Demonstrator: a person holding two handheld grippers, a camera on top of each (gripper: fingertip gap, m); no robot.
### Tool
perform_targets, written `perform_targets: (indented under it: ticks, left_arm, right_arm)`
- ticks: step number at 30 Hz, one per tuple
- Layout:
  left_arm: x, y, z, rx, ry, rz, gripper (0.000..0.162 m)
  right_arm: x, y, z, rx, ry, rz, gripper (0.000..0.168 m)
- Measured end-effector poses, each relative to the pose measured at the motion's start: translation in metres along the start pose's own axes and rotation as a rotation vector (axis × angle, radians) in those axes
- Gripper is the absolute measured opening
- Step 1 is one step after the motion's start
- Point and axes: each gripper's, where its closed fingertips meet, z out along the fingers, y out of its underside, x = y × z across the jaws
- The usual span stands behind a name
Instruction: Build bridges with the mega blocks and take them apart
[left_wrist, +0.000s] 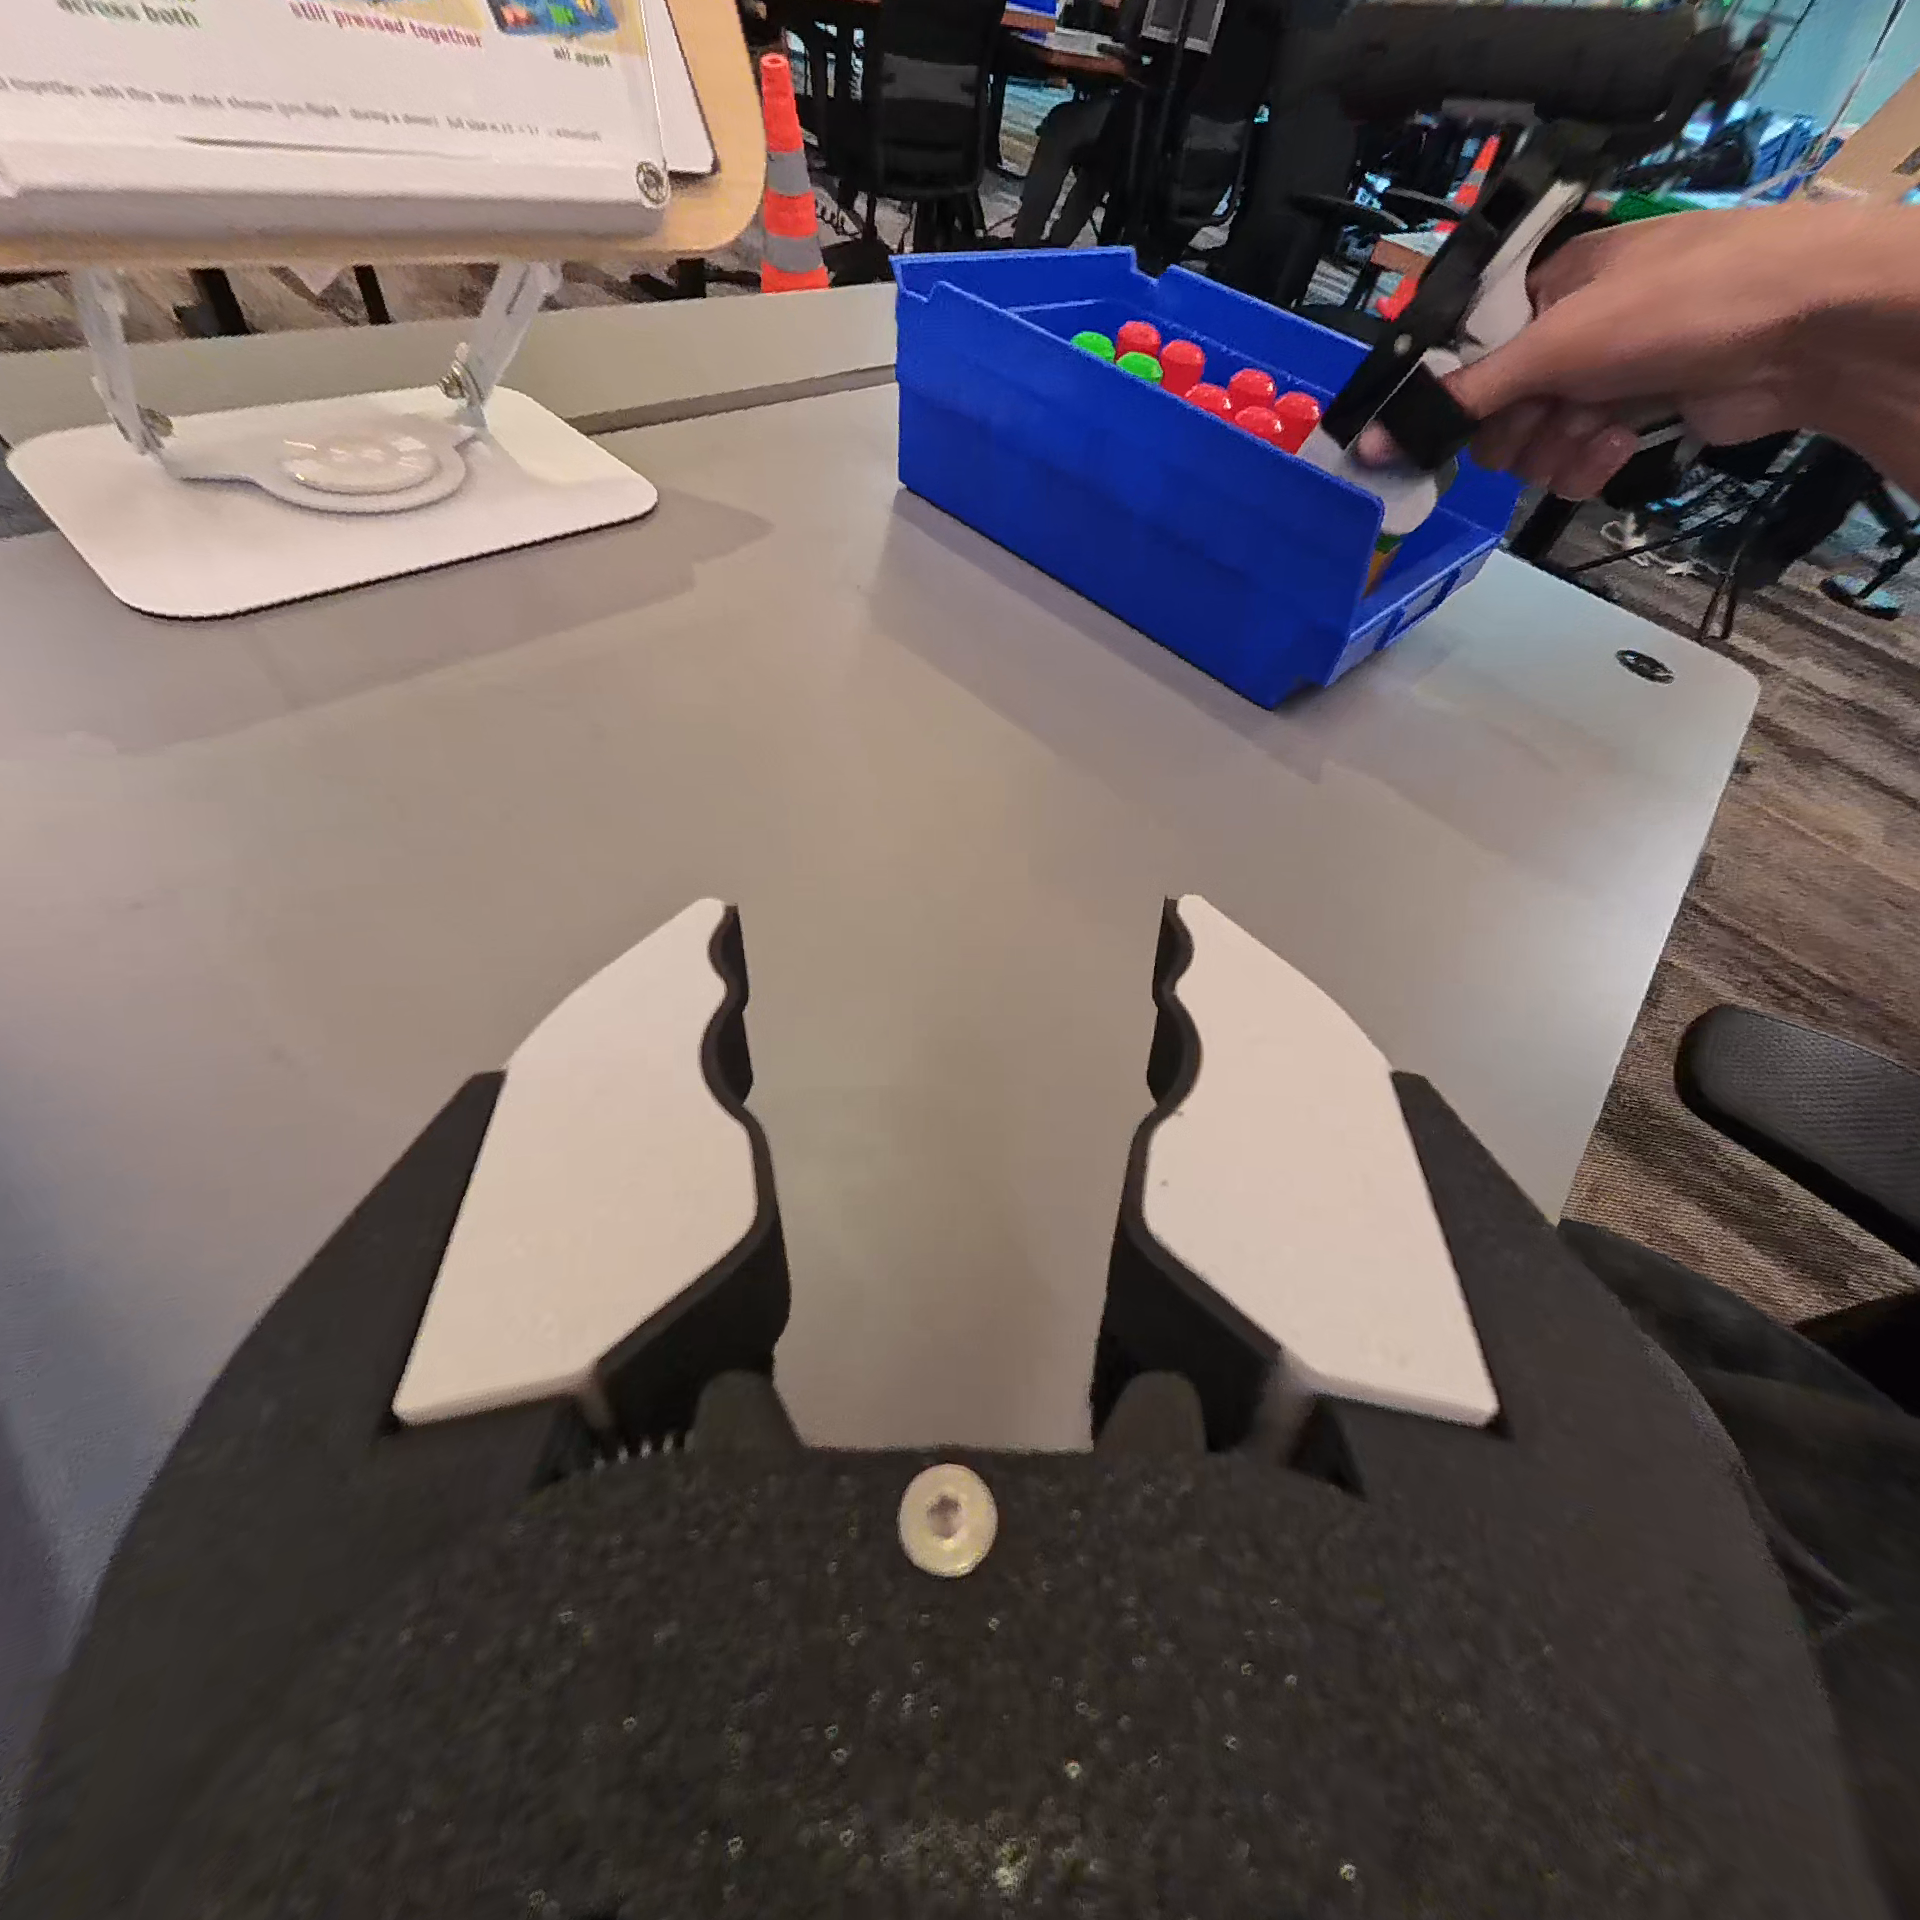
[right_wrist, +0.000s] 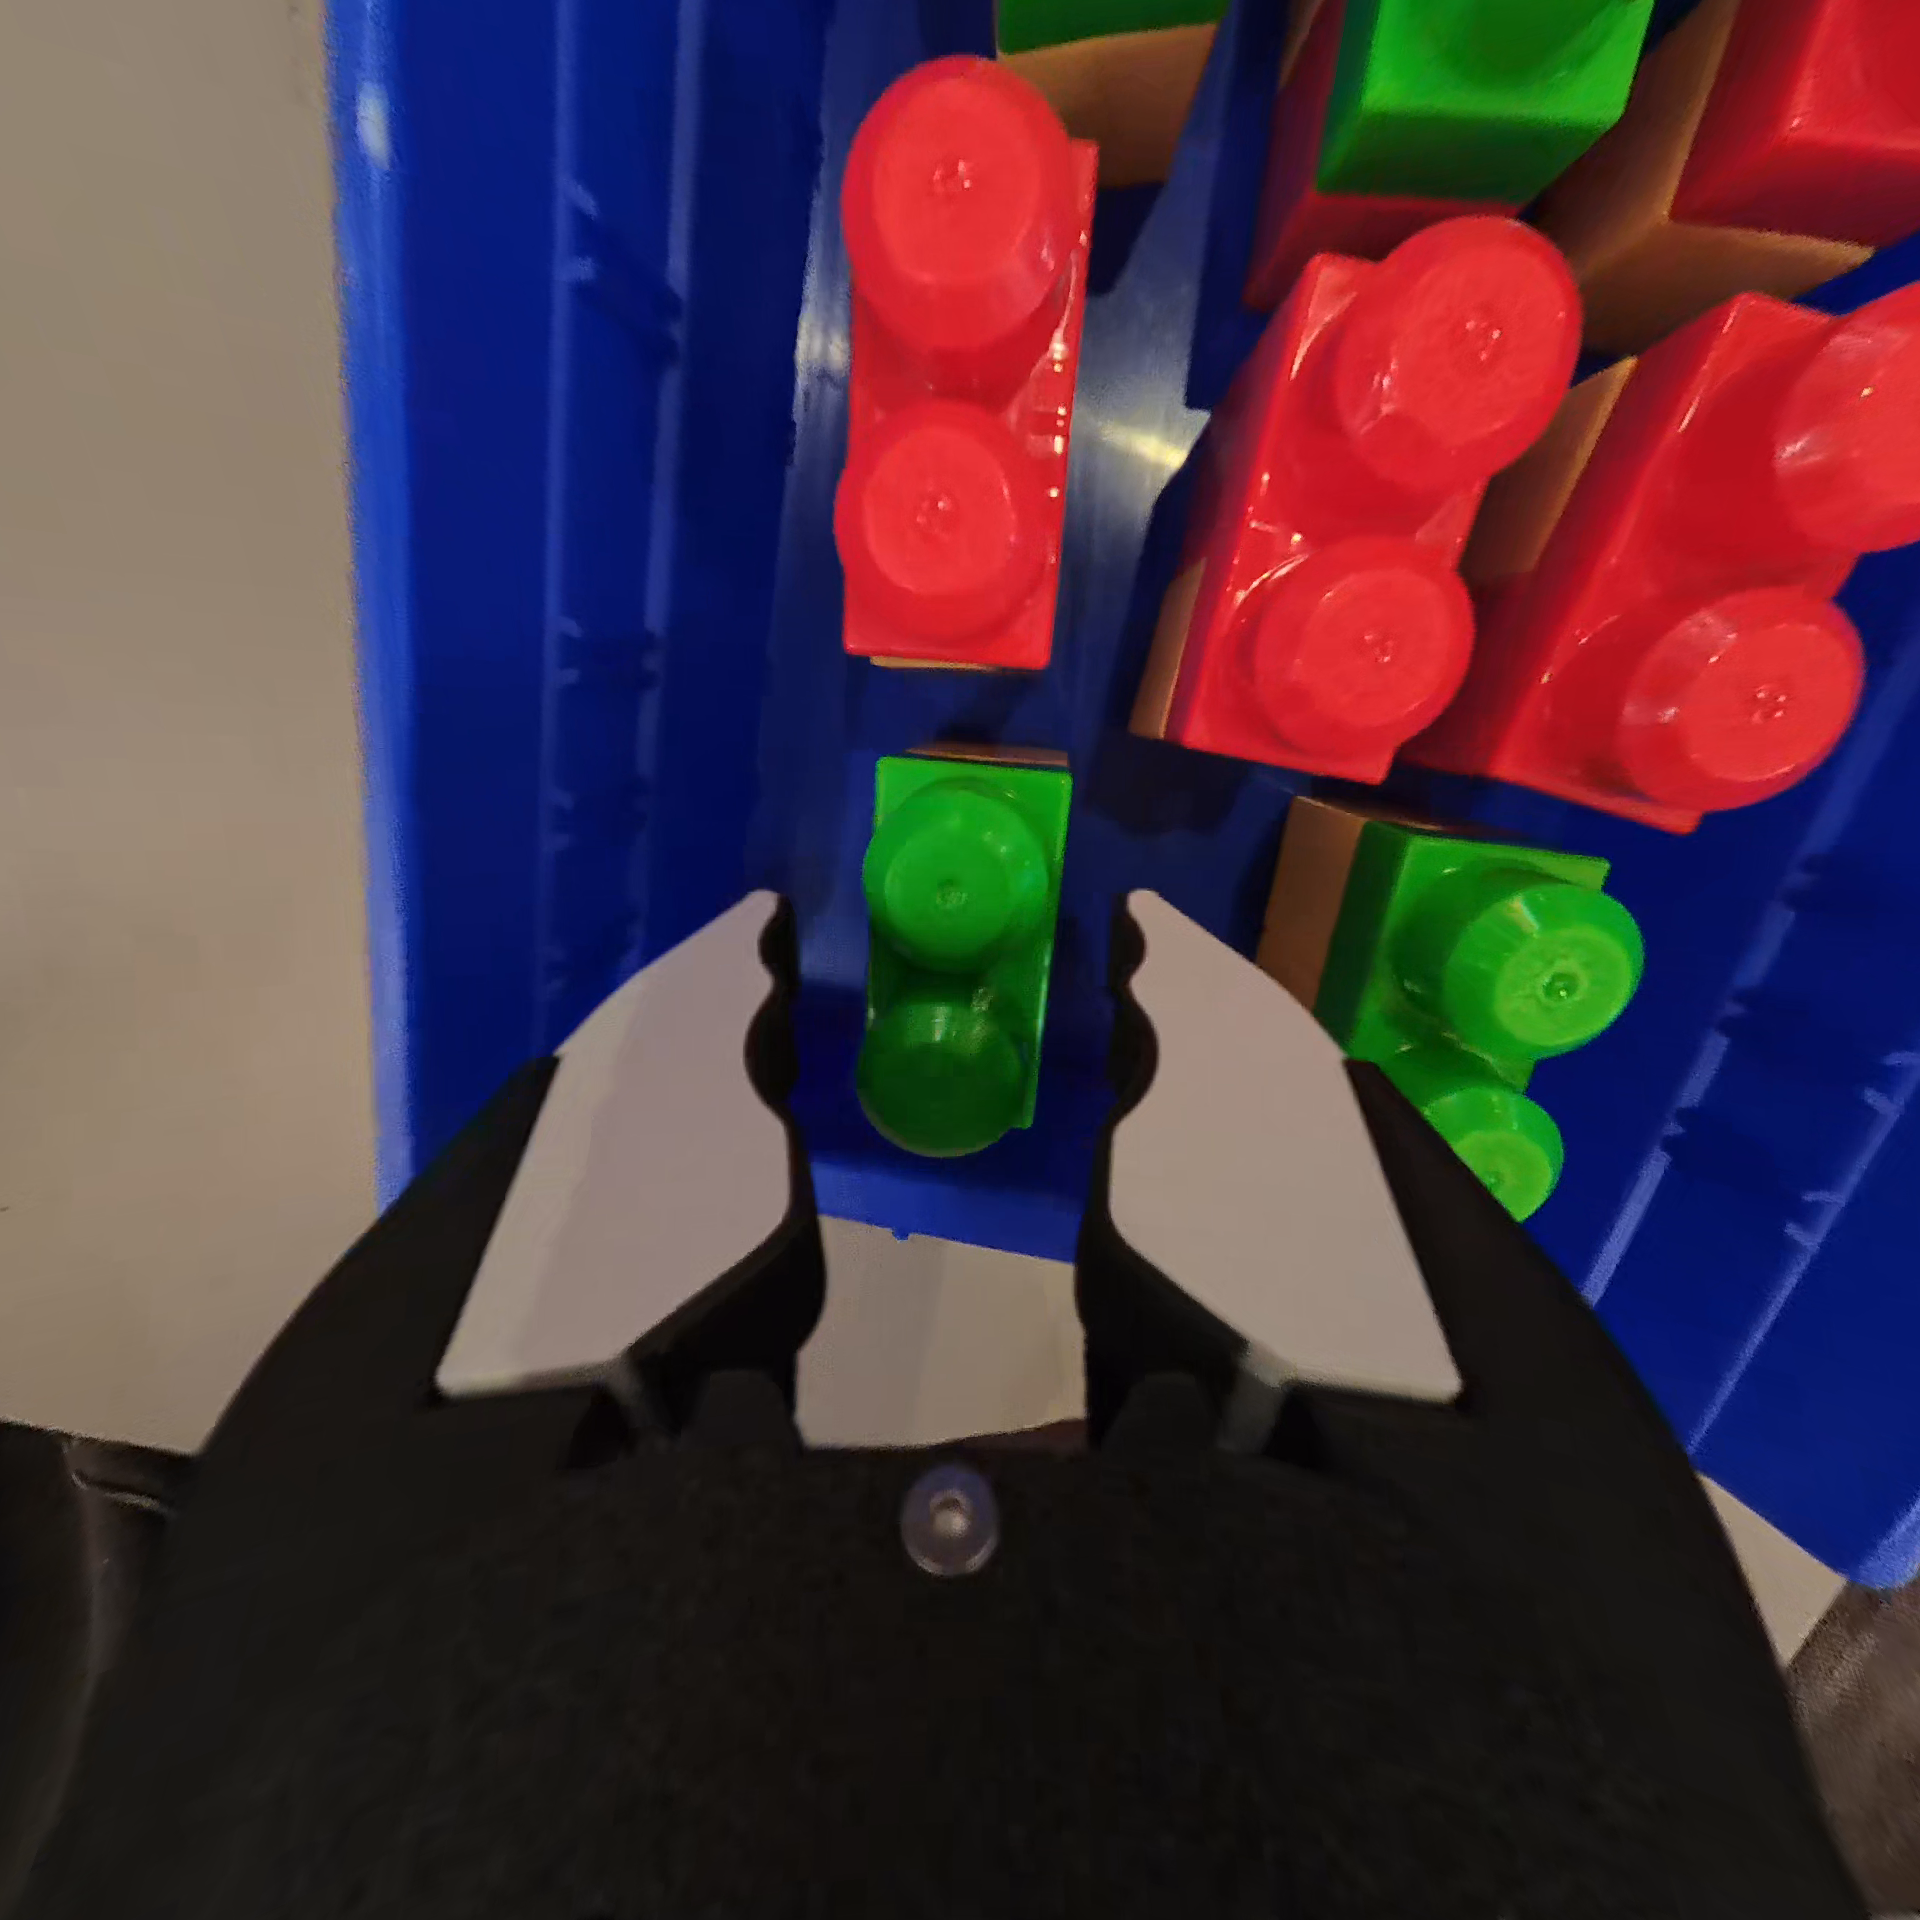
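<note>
Right gripper (right_wrist: 945, 914) poised over a green two-stud plastic block (right_wrist: 961, 951) in the blue plastic bin (right_wrist: 582, 623).

At lower centre, its spread, empty jaws flank the light, rigid, likely slick block; best pinched across its flat sides. Left gripper (left_wrist: 951, 914) hovers released above the grey table (left_wrist: 727, 727).

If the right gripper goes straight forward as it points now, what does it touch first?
Most likely the green block in the blue bin: it lies between the open fingers of the right gripper. How far apart they are is unclear.
</note>
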Motion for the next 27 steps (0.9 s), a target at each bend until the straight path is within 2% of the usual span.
perform_targets:
  ticks: [2, 5, 7, 10, 13, 16, 19, 22, 27]
  left_arm:
    - [-0.001, 0.001, 0.001, -0.002, 0.007, -0.013, 0.075]
    - [-0.007, -0.001, -0.001, 0.021, -0.001, -0.024, 0.074]
    - [-0.013, -0.004, -0.004, 0.037, -0.03, -0.019, 0.074]
    - [-0.02, -0.008, -0.01, 0.057, -0.073, -0.015, 0.074]
    - [-0.02, -0.005, -0.012, 0.042, -0.093, -0.023, 0.074]
    - [-0.019, 0.007, -0.008, 0.014, -0.117, -0.013, 0.075]
    - [-0.017, 0.024, -0.005, -0.027, -0.134, 0.001, 0.075]
    - [-0.013, 0.03, 0.0, -0.047, -0.134, 0.006, 0.075]
    - [-0.002, 0.034, 0.024, -0.065, -0.097, -0.019, 0.075]
  right_arm:
    - [-0.007, -0.006, -0.018, 0.08, -0.015, -0.015, 0.062]
    - [-0.027, -0.018, -0.074, 0.319, 0.042, -0.097, 0.065]
    - [-0.068, -0.021, -0.115, 0.542, 0.018, -0.196, 0.065]
    - [-0.161, -0.001, -0.143, 0.815, -0.211, -0.333, 0.06]
    - [-0.237, 0.032, -0.126, 1.011, -0.479, -0.331, 0.054]
    - [-0.268, 0.058, -0.074, 1.02, -0.465, -0.348, 0.056]
    - [-0.278, 0.078, -0.054, 0.972, -0.488, -0.363, 0.057]
    - [-0.262, 0.072, -0.06, 1.002, -0.428, -0.371, 0.055]
    - [-0.234, 0.068, -0.062, 0.994, -0.453, -0.285, 0.055]
